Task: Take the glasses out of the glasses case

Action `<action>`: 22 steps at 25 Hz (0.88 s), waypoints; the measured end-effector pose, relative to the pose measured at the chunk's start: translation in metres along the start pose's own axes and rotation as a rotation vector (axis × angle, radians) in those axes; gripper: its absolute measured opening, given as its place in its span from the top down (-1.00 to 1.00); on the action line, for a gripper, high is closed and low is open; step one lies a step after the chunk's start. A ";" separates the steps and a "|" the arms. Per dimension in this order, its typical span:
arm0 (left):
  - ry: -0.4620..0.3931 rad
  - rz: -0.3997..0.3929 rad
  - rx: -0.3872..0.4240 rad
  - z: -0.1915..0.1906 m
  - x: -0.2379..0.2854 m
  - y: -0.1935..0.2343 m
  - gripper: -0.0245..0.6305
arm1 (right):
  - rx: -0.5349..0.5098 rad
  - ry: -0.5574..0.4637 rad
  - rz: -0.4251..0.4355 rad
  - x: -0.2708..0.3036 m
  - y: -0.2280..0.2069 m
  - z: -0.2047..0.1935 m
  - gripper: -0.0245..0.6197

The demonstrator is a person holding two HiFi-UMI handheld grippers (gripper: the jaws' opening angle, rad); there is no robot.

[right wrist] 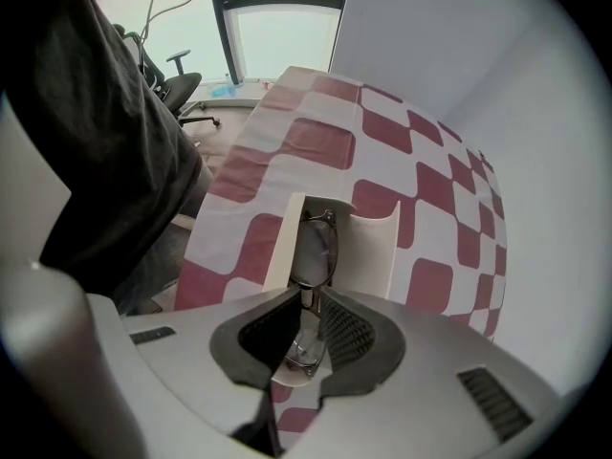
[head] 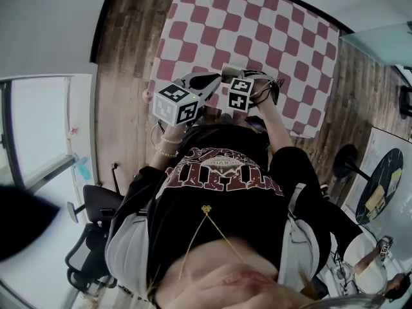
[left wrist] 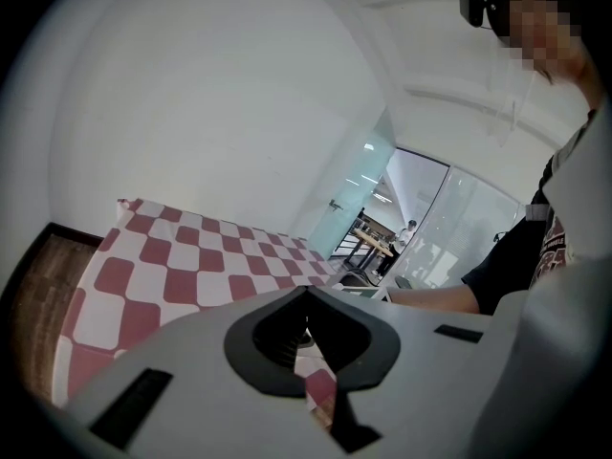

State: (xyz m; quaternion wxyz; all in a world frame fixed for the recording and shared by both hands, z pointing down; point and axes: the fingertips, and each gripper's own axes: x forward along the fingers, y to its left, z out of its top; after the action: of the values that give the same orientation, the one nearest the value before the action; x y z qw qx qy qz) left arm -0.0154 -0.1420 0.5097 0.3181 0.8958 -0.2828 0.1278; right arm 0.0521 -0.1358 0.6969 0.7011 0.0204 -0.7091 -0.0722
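Nearest to me, my right gripper (right wrist: 308,296) has its jaws brought together on the glasses (right wrist: 316,247). They pinch the frame at the bridge, with one lens showing in the hollow behind the jaw tips and the other just beyond them. The glasses are not out yet: they lie in the trough of the open cream glasses case (right wrist: 376,249), between its two raised walls. Their long axis runs straight away from this gripper, in line with the case, so I judge the clean way out is up and clear of the walls, not sideways into them.

My left gripper (left wrist: 307,295) has its jaws together too, with nothing between them; only red squares show through the gap. In the head view it sits just left of the right one, close enough to pin the case if it rises with the frame.

Beyond the case the checked cloth (right wrist: 320,146) runs on to the far edge.
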 end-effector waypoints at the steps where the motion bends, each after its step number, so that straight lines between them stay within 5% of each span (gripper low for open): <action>1: 0.001 -0.003 0.003 0.001 0.001 -0.001 0.93 | -0.002 0.009 -0.001 0.001 0.000 0.000 0.75; 22: 0.037 -0.005 0.063 0.009 0.008 -0.010 0.93 | 0.022 0.012 0.002 0.005 -0.004 0.000 0.75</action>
State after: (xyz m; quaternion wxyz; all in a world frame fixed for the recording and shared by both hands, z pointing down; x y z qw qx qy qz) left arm -0.0020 -0.1447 0.5010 0.2954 0.9035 -0.2706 0.1526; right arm 0.0516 -0.1405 0.7012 0.7053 0.0276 -0.7055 -0.0637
